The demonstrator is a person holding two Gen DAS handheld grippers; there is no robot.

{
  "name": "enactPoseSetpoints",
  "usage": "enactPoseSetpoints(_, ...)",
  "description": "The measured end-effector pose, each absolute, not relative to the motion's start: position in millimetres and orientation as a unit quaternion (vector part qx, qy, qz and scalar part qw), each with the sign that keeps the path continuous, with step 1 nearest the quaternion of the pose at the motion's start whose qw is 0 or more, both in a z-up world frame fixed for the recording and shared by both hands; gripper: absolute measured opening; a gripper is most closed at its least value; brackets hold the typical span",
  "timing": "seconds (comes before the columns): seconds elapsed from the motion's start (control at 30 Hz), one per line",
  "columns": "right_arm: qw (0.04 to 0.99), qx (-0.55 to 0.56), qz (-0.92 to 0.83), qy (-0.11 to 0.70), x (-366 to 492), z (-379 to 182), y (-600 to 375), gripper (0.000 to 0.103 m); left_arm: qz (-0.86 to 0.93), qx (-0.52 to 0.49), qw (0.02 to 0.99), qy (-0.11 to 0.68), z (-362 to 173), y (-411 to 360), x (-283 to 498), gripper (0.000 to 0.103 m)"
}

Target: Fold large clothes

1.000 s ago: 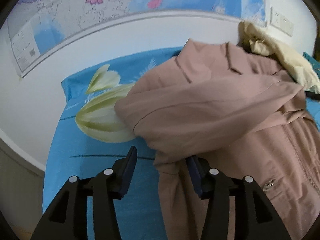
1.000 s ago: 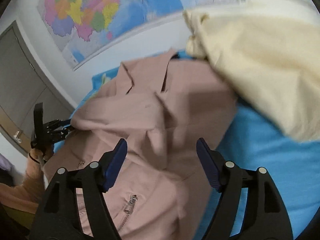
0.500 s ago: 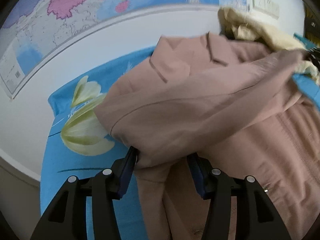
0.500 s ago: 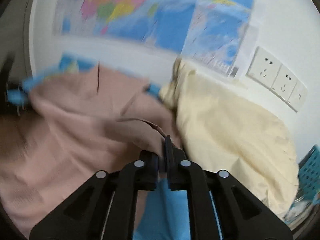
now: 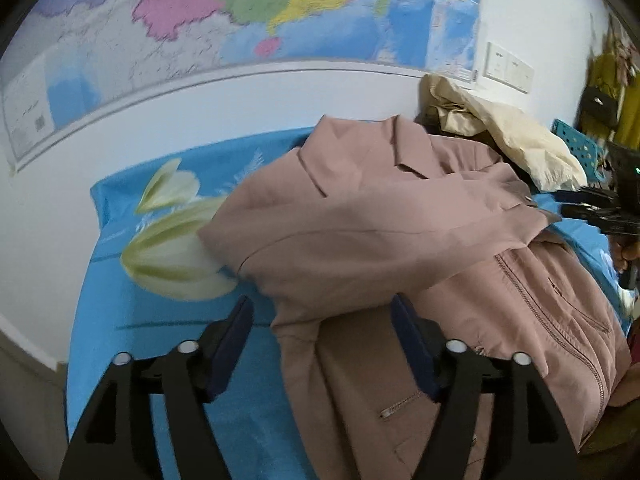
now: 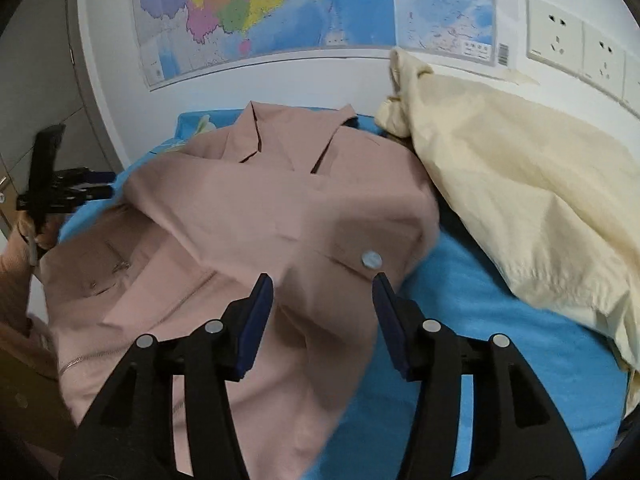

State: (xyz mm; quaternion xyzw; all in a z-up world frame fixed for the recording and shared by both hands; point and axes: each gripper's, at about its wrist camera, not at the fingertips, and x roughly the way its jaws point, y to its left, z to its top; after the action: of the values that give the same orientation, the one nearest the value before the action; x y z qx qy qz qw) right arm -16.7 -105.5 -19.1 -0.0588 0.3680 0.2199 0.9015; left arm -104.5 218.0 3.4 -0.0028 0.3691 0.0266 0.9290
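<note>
The pink jacket (image 5: 400, 240) lies spread on the blue bedsheet (image 5: 160, 340), collar toward the wall, with both sleeves folded across its chest.

The left gripper (image 5: 322, 316) hovers at the jacket's left side, its jaws opening and spread apart. The folded sleeve's shoulder edge and the side hem sit between and just ahead of the fingers, but the pads do not press on the cloth. To this gripper's left, bare sheet with a printed white flower (image 5: 176, 248) runs out to the bed's edge and the wall beyond it, leaving open room on that side.

The right gripper (image 6: 323, 292) hangs over the jacket's right side, jaws opening and parted. The sleeve cuff with its silver snap button (image 6: 371, 259) lies just ahead, between the fingers, and is not pinched. To its right, a strip of bare sheet separates the jacket's edge from a cream garment (image 6: 520, 184) heaped against the wall, which limits room there. Ahead of both grippers a map (image 6: 312, 4) hangs on the wall.
</note>
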Motion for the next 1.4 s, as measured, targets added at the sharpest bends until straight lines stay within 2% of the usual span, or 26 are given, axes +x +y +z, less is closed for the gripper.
enactPoseSetpoints(0.07,0.895,-0.072,0.217,0.384,-4,-31,-89,0.036,0.036,0.007,0.918,0.394,-6,214,-88,0.071)
enactPoseSetpoints(0.1,0.891,-0.085,0.205,0.397,4,-40,-82,0.033,0.040,0.006,0.911,0.410,-13,212,-79,0.071)
enactPoseSetpoints(0.2,0.889,-0.125,0.163,0.410,27,-65,-67,0.031,0.075,0.035,0.894,0.441,-35,207,-58,0.070)
enactPoseSetpoints(0.27,0.892,-0.115,0.152,0.410,32,-65,-69,0.030,0.091,0.045,0.885,0.454,-46,208,-52,0.070)
enactPoseSetpoints(0.3,0.893,-0.096,0.151,0.412,32,-60,-73,0.032,0.091,0.039,0.885,0.455,-48,210,-54,0.070)
enactPoseSetpoints(0.4,0.900,-0.059,0.158,0.402,18,-45,-87,0.045,0.079,0.011,0.897,0.435,-38,217,-74,0.071)
enactPoseSetpoints(0.47,0.899,-0.015,0.178,0.401,-7,-33,-103,0.058,0.074,-0.013,0.904,0.421,-30,224,-92,0.075)
enactPoseSetpoints(0.57,0.891,0.054,0.202,0.404,-43,-30,-124,0.066,0.074,-0.044,0.908,0.410,-22,232,-121,0.078)
enactPoseSetpoints(0.7,0.873,0.122,0.219,0.419,-87,-42,-139,0.069,0.048,-0.104,0.908,0.402,-22,238,-158,0.081)
enactPoseSetpoints(0.77,0.862,0.152,0.230,0.426,-108,-53,-145,0.074,0.033,-0.124,0.906,0.404,-27,235,-175,0.081)
enactPoseSetpoints(0.9,0.837,0.206,0.267,0.431,-134,-66,-146,0.074,0.007,-0.155,0.897,0.413,-39,225,-200,0.082)
enactPoseSetpoints(1.13,0.820,0.219,0.301,0.434,-162,-77,-130,0.078,-0.054,-0.171,0.890,0.419,-59,197,-228,0.095)
enactPoseSetpoints(1.3,0.816,0.196,0.336,0.427,-170,-78,-102,0.078,-0.078,-0.178,0.885,0.423,-60,179,-229,0.095)
enactPoseSetpoints(1.33,0.812,0.198,0.344,0.427,-170,-78,-99,0.075,-0.076,-0.171,0.886,0.425,-60,174,-228,0.095)
enactPoseSetpoints(1.37,0.798,0.213,0.359,0.434,-166,-80,-96,0.055,-0.074,-0.172,0.886,0.425,-60,171,-227,0.093)
enactPoseSetpoints(1.4,0.784,0.233,0.365,0.444,-163,-84,-94,0.045,-0.069,-0.175,0.886,0.424,-60,170,-226,0.088)
